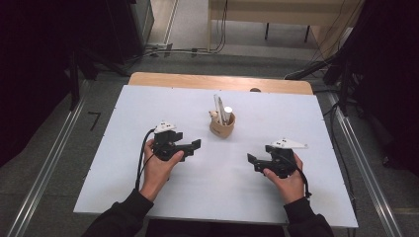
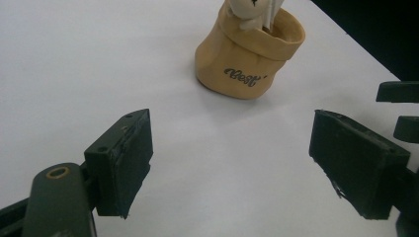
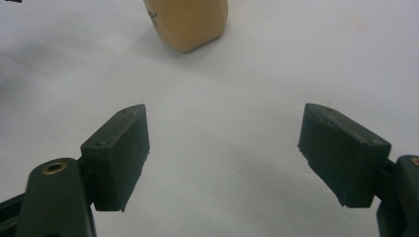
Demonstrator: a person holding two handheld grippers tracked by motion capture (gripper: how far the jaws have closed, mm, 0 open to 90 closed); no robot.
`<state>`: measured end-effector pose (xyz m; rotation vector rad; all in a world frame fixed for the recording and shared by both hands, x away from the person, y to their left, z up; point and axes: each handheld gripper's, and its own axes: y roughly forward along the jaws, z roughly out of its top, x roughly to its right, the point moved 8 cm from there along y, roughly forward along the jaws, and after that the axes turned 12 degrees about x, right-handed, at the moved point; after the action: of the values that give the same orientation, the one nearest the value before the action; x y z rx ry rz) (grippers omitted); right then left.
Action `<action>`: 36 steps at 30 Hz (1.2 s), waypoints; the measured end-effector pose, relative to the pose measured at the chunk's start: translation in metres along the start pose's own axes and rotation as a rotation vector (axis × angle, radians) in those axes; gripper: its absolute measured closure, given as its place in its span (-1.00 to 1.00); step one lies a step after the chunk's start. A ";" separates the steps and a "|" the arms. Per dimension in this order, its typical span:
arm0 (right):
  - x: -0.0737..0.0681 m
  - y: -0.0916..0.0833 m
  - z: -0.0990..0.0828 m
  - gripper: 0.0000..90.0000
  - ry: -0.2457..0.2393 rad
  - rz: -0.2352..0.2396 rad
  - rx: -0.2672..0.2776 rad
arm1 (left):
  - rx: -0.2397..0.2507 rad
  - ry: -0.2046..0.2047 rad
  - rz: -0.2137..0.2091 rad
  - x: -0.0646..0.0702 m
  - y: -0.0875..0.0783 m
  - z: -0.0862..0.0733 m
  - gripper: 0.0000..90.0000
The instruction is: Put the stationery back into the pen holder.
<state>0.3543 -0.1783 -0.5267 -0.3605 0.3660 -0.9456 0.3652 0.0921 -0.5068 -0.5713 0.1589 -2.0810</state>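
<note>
Two hands at the near edge of the white surface [image 1: 148,197], left gripper [image 1: 190,146] and right gripper [image 1: 254,160] each with jaws spread wide, holding nothing; beyond and between them, a tan sack-shaped holder [image 1: 222,126] upright mid-surface, white sticks [image 1: 220,108] standing in it

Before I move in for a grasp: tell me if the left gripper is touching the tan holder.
Apart. In the left gripper view, the left gripper is open, with bare white table between it and the tan holder.
</note>
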 end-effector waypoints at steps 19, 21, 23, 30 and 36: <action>0.009 -0.016 -0.005 -0.59 -0.004 -0.033 0.007 | -0.001 0.000 0.058 -0.020 -0.028 -0.012 -0.62; 0.011 -0.018 -0.005 -0.59 -0.004 -0.039 0.011 | -0.002 -0.006 0.052 -0.019 -0.030 -0.013 -0.62; 0.013 -0.021 -0.006 -0.59 -0.003 -0.047 0.014 | -0.001 -0.005 0.051 -0.018 -0.032 -0.013 -0.62; 0.021 -0.028 -0.007 -0.59 0.007 -0.066 0.018 | -0.004 -0.024 0.051 -0.022 -0.038 -0.015 -0.62; 0.027 -0.035 -0.009 -0.59 0.013 -0.078 0.023 | 0.008 -0.045 0.066 -0.030 -0.046 -0.014 -0.62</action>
<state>0.3396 -0.2205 -0.5229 -0.3498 0.3549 -1.0276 0.3372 0.1406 -0.5144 -0.5998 0.1409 -2.0025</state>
